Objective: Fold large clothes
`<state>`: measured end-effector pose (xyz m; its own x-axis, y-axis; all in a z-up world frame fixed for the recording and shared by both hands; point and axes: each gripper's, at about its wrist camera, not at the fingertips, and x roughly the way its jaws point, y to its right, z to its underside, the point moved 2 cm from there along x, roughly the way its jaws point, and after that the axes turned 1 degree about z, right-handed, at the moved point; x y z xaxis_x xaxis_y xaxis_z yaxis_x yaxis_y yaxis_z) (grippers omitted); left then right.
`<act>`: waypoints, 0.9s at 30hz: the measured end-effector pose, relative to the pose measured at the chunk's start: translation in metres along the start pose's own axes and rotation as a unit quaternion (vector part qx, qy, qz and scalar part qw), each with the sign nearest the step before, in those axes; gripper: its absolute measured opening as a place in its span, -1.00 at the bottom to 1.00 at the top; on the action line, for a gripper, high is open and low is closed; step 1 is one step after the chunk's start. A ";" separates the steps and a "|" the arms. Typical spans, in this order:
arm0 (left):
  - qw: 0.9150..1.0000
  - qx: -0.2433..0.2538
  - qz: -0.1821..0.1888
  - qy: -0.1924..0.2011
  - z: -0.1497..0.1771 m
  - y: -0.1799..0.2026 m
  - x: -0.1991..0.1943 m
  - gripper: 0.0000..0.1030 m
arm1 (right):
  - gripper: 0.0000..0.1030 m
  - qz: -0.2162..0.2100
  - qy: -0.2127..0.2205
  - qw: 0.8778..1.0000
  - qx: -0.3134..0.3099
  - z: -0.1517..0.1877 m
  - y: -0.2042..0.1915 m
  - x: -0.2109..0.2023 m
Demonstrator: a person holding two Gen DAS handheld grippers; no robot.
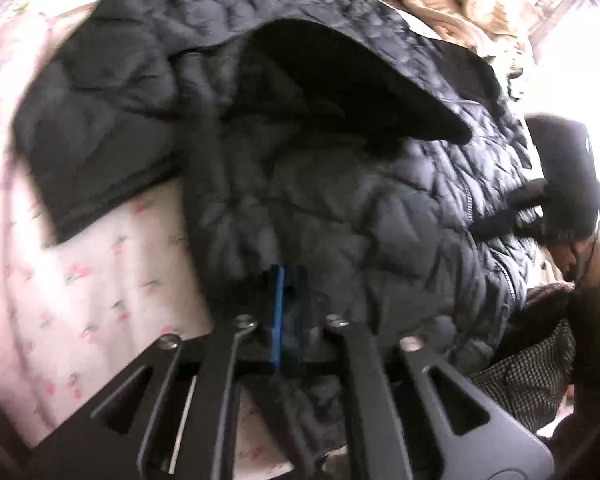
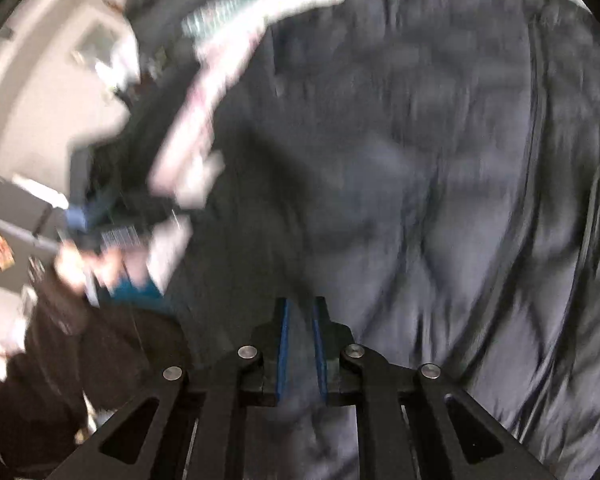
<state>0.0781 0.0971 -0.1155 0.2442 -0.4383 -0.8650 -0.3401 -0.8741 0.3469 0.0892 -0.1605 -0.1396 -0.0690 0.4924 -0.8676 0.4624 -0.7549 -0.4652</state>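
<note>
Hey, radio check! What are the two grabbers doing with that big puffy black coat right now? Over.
Left hand-held gripper shut on black quilted jacket. Right hand-held gripper shut on same jacket. Jacket spread on floral bedsheet. Tan blanket beyond, not blocking.

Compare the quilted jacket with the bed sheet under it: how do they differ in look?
The quilted jacket is dark and puffy with stitched diamonds; the bed sheet is pale pink with small printed flowers. The jacket lies bunched and partly folded; the sheet lies flat. Both are soft fabric.
</note>
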 end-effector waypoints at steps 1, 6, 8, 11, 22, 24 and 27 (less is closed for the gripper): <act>1.000 -0.009 -0.005 0.009 0.000 -0.003 -0.006 -0.16 | -0.70 0.012 -0.008 1.000 -0.004 0.005 -0.001 0.000; 0.994 -0.043 -0.010 0.100 -0.010 -0.008 -0.046 0.16 | -0.63 0.013 0.062 0.998 0.001 0.005 -0.006 -0.039; 0.990 -0.054 -0.003 0.129 -0.020 -0.006 -0.055 0.17 | -0.53 0.011 0.101 0.995 0.018 0.001 -0.003 -0.058; 0.985 -0.050 -0.001 0.167 -0.039 0.010 -0.054 0.19 | 0.27 0.028 0.147 0.988 0.047 -0.005 0.007 -0.074; 0.980 -0.121 -0.032 0.156 -0.098 0.011 -0.001 0.19 | 0.70 0.072 0.266 0.959 0.070 -0.067 0.040 -0.071; 0.982 -0.117 -0.045 0.143 -0.094 0.015 0.003 0.19 | 0.70 0.062 0.236 0.967 0.080 -0.081 0.043 -0.045; 0.985 -0.094 -0.062 0.130 -0.087 0.021 0.004 0.19 | 0.66 0.078 0.197 0.976 0.058 -0.095 0.033 -0.013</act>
<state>0.1512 0.0588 -0.0801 0.5062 -0.3431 -0.7912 -0.1252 -0.9370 0.3261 0.1892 -0.1510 -0.1271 0.3502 0.4790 -0.8049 0.3350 -0.8666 -0.3699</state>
